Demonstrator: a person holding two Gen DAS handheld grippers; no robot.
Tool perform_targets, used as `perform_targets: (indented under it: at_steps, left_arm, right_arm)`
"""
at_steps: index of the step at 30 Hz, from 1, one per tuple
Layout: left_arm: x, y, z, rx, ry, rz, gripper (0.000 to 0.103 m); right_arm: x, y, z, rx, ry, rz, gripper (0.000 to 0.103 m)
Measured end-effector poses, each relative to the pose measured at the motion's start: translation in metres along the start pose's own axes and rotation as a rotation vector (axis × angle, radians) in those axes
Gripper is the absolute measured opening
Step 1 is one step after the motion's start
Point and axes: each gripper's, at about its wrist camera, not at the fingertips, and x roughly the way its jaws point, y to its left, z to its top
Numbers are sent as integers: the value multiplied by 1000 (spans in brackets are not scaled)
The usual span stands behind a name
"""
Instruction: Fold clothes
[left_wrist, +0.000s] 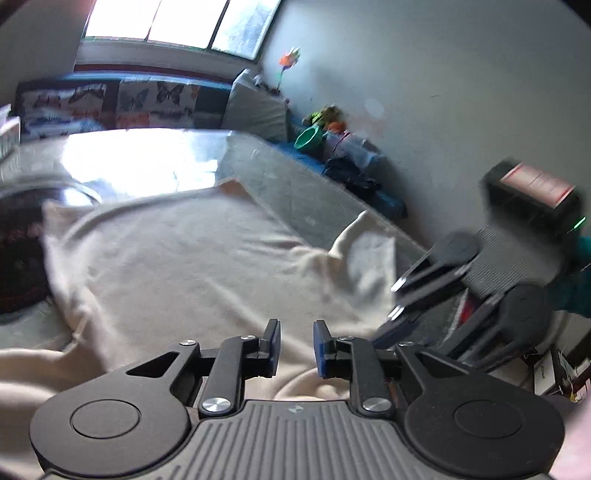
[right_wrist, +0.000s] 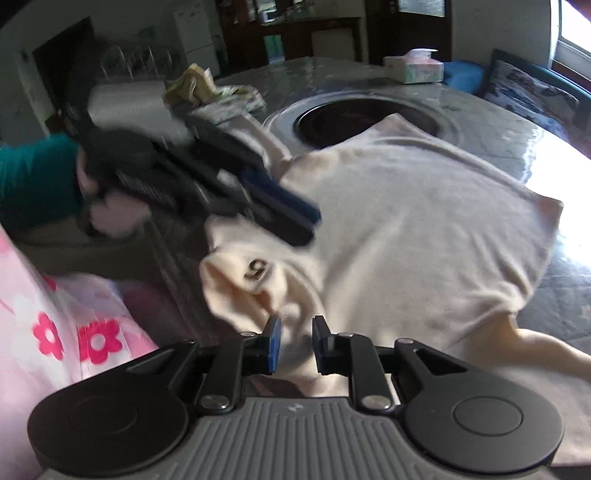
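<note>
A cream garment (left_wrist: 177, 266) lies spread on a shiny grey table (left_wrist: 280, 173); in the right wrist view (right_wrist: 413, 229) it shows a dark "5" mark (right_wrist: 255, 268) on a folded corner near the table's near edge. My left gripper (left_wrist: 296, 347) is open and empty, hovering over the garment's near part. My right gripper (right_wrist: 295, 341) is open and empty above the garment's near corner. Each gripper shows blurred in the other's view: the right one (left_wrist: 395, 306) at the garment's right corner, the left one (right_wrist: 306, 225) above the marked corner.
A round dark recess (right_wrist: 365, 122) sits in the table beyond the garment. A tissue box (right_wrist: 413, 66), crumpled bags (right_wrist: 207, 88) and a white roll (right_wrist: 125, 99) stand at the far side. A cushioned bench (left_wrist: 110, 99) and toys (left_wrist: 321, 129) line the wall. Pink floral fabric (right_wrist: 55, 332) is near left.
</note>
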Motion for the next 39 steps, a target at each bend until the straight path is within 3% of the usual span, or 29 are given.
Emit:
perform_targets:
  at_steps: [6,13,19,24,29,34,39]
  left_arm:
    - [25,-5,-16,7,61,-56,19]
    - [25,-10,-21,8,75,-87,19]
    - [27,-7,-20,0,83,-101,21]
    - [30,-4,-16,-14,95,-119,22]
    - [21,11,26,-22,13,-57,23]
    - [41,63,80,-152,-24,79,23]
    - [70,109,106,-222,-33,174,22]
  right_arm:
    - [-22,-40,21,51,-59,-141,20]
    - [14,-117,55,183,-99,-300,22]
    - [52,-176,79,259,-81,-357,22]
    - [64,-194,87,270,-87,-384,27]
    - [66,-192,88,252,-83,-389,28]
    - [66,-192,88,256,-88,-392,30]
    - [65,-192,86,253,-91,-412,36]
